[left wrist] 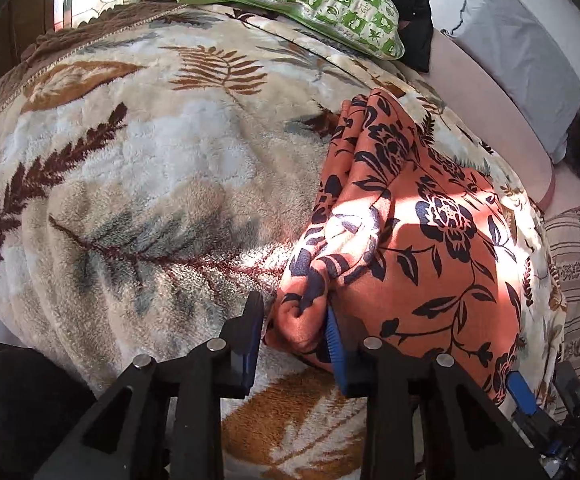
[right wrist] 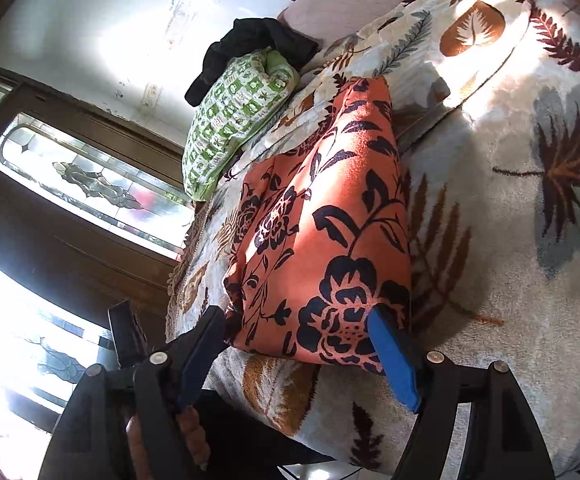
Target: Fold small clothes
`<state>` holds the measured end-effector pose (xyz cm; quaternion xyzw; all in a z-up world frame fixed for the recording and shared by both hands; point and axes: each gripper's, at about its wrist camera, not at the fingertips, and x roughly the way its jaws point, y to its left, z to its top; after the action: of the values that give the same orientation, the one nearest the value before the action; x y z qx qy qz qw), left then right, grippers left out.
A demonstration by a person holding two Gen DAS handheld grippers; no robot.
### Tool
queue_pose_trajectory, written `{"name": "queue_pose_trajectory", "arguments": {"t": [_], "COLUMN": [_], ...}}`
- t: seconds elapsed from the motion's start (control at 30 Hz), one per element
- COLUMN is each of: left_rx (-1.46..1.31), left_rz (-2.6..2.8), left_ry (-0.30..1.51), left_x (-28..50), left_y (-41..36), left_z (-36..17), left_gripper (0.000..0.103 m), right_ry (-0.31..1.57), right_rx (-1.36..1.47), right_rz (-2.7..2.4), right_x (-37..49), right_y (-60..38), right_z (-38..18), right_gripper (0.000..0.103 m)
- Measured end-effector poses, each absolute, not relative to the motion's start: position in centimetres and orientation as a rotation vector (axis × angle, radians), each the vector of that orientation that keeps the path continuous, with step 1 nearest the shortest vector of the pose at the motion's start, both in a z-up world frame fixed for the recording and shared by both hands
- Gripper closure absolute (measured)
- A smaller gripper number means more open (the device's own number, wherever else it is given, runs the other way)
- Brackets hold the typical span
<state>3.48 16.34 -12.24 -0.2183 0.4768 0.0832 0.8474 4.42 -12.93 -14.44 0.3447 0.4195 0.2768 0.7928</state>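
An orange garment with dark blue flowers lies folded on a leaf-patterned fleece blanket. My left gripper has its jaws apart, with a bunched corner of the garment between the blue pads; the right pad touches the cloth. In the right wrist view the same garment lies lengthwise. My right gripper is wide open and straddles the garment's near end, its blue pad against the cloth edge. The right gripper also shows at the lower right of the left wrist view.
A green-and-white checked pillow lies at the head of the bed with a black garment behind it. A grey pillow rests on a pink surface. A dark wooden door with glass panes stands beyond the bed edge.
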Motion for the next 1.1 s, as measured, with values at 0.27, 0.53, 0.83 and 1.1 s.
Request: {"name": "queue_pose_trajectory", "arguments": {"t": [0.27, 0.53, 0.83, 1.1], "left_rx": [-0.155, -0.017, -0.206, -0.242], "left_rz": [0.187, 0.124, 0.137, 0.098], "left_ry": [0.804, 0.804, 0.942, 0.922], "left_x": [3.1, 8.4, 8.6, 8.4], "left_y": [11.8, 9.6, 13.5, 14.3], "left_z": [-4.7, -7.2, -12.9, -13.5], "left_gripper": [0.037, 0.031, 0.029, 0.026], "right_ry": [0.864, 0.878, 1.074, 1.088], "right_rx": [0.891, 0.951, 0.896, 0.374], "right_rz": [0.601, 0.540, 0.553, 0.458], "right_x": [4.6, 5.6, 15.2, 15.0], "right_y": [-16.1, -18.3, -16.5, -10.2], "right_z": [-14.9, -15.3, -15.9, -14.4], "right_gripper": [0.025, 0.024, 0.022, 0.064]}}
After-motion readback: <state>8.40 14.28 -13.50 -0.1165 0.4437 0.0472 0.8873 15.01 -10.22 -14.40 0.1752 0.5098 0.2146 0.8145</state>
